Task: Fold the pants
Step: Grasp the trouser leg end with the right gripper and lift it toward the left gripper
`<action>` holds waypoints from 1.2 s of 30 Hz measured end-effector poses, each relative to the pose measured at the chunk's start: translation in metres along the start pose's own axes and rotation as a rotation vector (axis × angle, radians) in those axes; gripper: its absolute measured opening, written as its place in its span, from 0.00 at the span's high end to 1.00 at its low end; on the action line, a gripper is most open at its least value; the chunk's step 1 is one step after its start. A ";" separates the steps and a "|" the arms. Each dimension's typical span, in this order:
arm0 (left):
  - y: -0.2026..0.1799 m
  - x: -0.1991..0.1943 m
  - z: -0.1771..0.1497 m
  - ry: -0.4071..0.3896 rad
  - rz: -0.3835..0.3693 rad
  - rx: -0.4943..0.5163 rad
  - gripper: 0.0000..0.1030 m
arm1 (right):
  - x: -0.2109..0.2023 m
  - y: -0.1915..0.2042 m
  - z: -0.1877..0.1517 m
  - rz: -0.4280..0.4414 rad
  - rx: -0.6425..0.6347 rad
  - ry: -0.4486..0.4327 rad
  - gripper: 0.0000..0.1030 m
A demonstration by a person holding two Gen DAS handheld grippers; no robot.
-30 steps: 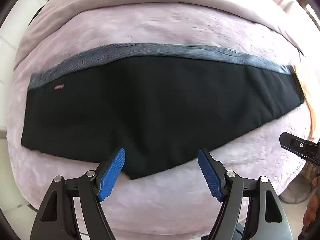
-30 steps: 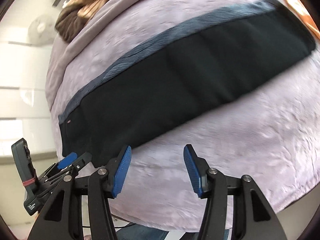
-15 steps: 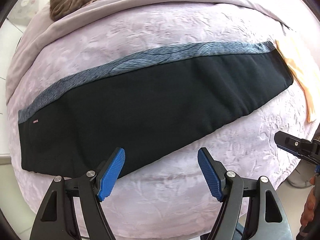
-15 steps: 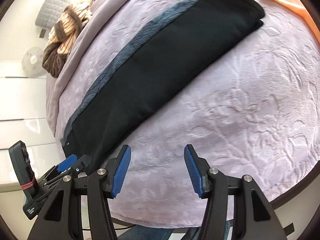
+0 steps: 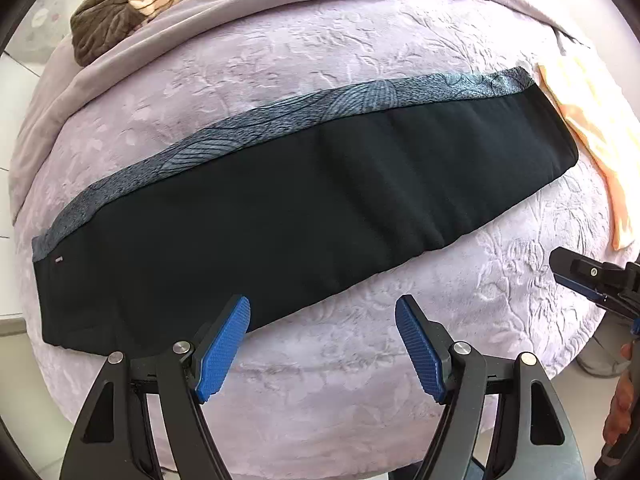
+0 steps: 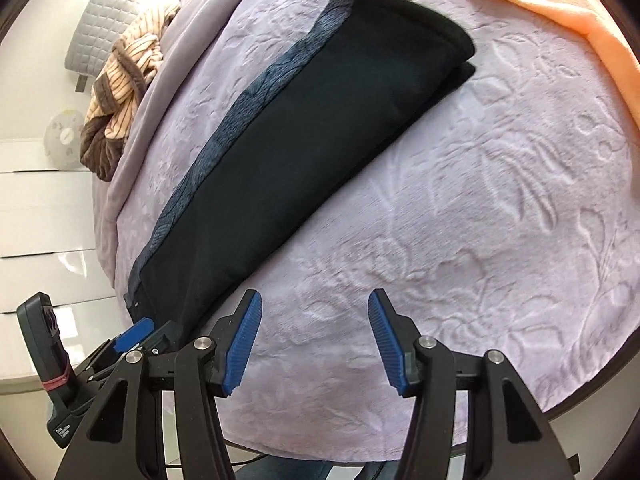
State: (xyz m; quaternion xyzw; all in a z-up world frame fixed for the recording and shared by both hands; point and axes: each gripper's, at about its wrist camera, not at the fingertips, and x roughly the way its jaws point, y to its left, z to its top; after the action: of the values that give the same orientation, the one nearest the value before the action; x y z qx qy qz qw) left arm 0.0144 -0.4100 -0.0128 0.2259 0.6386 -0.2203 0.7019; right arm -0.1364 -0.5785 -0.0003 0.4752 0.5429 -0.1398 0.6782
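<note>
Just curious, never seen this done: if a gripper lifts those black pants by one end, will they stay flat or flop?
The pants would likely flop: soft cloth, lying limp along the bedspread. The stacked layers at the cuff end may slide apart.

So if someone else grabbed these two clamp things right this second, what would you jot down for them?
Left gripper: open, holding nothing, hovering over the near edge of the pants, toward the wider end.
Right gripper: open, empty, over bare purple blanket beside the pants, nearer the narrow end.
Pants: lying flat on the blanket as one long black strip with a grey patterned band along the far edge; the legs look already laid one over the other.
An orange cloth lies past the narrow end and a striped brown garment is at the far side of the bed.
Left to do: fold the strip across its length.
</note>
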 end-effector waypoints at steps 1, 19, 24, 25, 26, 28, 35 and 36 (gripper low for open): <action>-0.003 0.001 0.002 0.003 0.002 0.002 0.26 | -0.001 -0.004 0.003 0.003 0.005 -0.002 0.42; -0.050 0.041 0.066 -0.046 0.050 -0.006 0.26 | 0.004 -0.071 0.078 0.183 0.156 -0.123 0.42; -0.038 0.069 0.077 -0.042 0.059 -0.088 0.26 | 0.016 -0.085 0.088 0.209 0.198 -0.128 0.42; -0.035 0.072 0.078 -0.045 0.048 -0.101 0.26 | 0.017 -0.086 0.088 0.215 0.192 -0.133 0.42; -0.034 0.075 0.078 -0.048 0.042 -0.108 0.26 | 0.017 -0.088 0.086 0.223 0.187 -0.142 0.42; -0.037 0.077 0.079 -0.060 0.061 -0.098 0.19 | 0.019 -0.090 0.087 0.241 0.188 -0.161 0.42; -0.038 0.080 0.078 -0.082 0.071 -0.082 0.17 | 0.029 -0.079 0.106 0.308 0.161 -0.228 0.40; -0.037 0.079 0.078 -0.076 0.069 -0.083 0.17 | 0.030 -0.076 0.107 0.321 0.162 -0.230 0.40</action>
State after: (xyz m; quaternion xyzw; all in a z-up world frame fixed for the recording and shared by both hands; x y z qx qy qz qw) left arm 0.0612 -0.4884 -0.0864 0.2098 0.6117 -0.1776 0.7418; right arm -0.1144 -0.6931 -0.0684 0.5895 0.3662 -0.1265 0.7088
